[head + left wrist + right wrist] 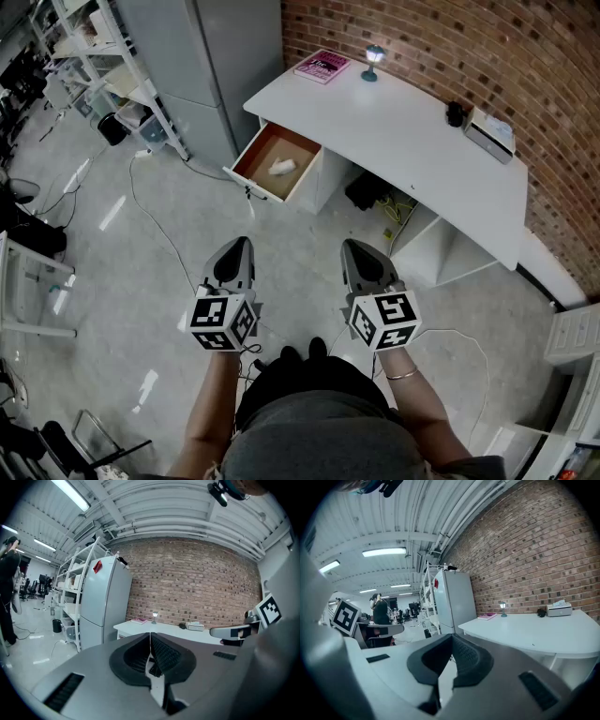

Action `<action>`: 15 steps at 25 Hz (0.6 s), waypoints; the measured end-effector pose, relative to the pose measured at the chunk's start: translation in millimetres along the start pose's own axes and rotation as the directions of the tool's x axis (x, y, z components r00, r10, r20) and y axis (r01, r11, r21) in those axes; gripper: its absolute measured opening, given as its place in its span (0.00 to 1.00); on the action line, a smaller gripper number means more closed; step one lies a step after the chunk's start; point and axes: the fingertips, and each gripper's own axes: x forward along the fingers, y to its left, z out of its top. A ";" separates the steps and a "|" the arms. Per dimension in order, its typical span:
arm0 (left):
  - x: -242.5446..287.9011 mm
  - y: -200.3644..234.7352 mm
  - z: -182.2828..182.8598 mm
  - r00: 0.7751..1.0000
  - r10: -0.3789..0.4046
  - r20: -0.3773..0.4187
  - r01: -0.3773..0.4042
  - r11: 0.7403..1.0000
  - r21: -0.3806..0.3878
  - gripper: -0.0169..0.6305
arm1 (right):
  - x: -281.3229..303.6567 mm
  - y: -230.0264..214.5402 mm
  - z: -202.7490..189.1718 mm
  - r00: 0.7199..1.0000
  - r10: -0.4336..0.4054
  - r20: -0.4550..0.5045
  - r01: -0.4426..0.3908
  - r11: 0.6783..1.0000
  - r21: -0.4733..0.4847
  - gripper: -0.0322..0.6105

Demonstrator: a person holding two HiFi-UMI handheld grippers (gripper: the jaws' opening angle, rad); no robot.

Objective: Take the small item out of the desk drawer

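The white desk (412,131) stands against the brick wall, and its drawer (246,173) is pulled open at the left end. A small white item (281,168) lies on the drawer's brown bottom. My left gripper (240,244) and right gripper (352,246) hover side by side over the floor, well short of the drawer, both pointing toward the desk. In the left gripper view the left gripper (150,634) has its jaws shut with nothing between them. The right gripper (451,637) is shut and empty too.
On the desk are a pink book (322,66), a small lamp (374,62), a black object (456,114) and a tissue box (491,133). A grey fridge (216,66) and shelving (103,66) stand to the left. Cables (150,211) trail over the floor. A person (380,611) stands far behind.
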 end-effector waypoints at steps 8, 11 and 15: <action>5.0 -9.0 2.9 1.000 0.003 0.013 -0.004 0.999 0.033 0.06 | -5.8 -9.7 0.7 1.000 -0.001 0.014 0.000 0.998 0.062 0.05; 6.6 -11.8 4.4 1.000 -0.008 0.015 0.007 0.999 0.043 0.07 | -4.0 -12.1 2.5 1.000 0.003 0.019 -0.005 0.998 0.066 0.06; 12.0 -17.3 4.6 1.000 -0.028 0.004 0.028 0.998 0.055 0.07 | -4.6 -19.6 4.3 1.000 -0.003 0.028 0.001 0.997 0.073 0.06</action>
